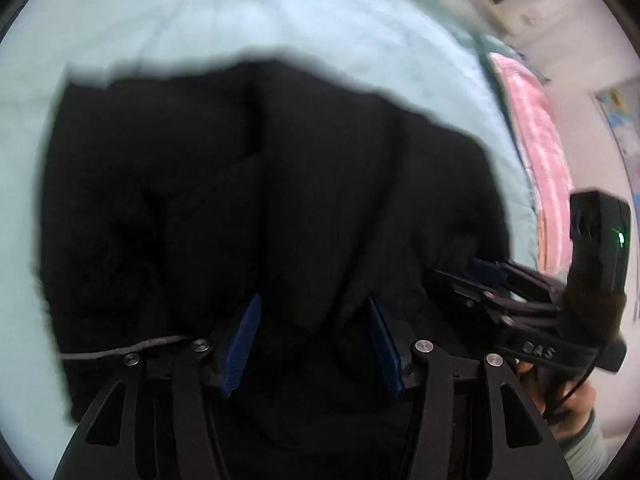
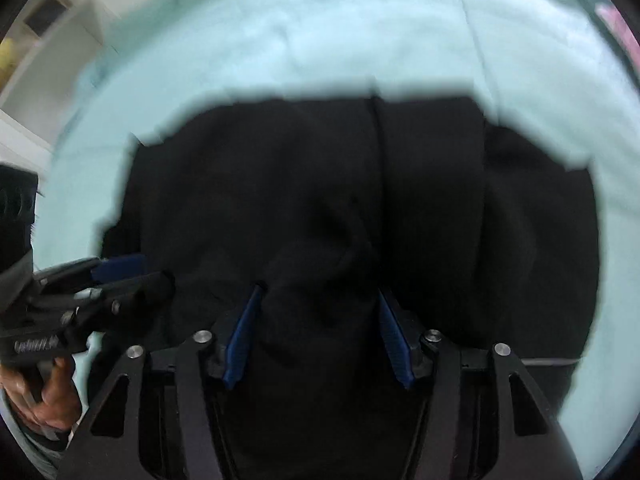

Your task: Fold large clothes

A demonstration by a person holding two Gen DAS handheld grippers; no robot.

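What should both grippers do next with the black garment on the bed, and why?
Probably lift both clear: the left gripper and right gripper stand open over the black garment, which lies folded on the light blue bedding, seemingly released.

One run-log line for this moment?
left hand-held gripper: open | right hand-held gripper: open | black fabric garment: on light green bedsheet
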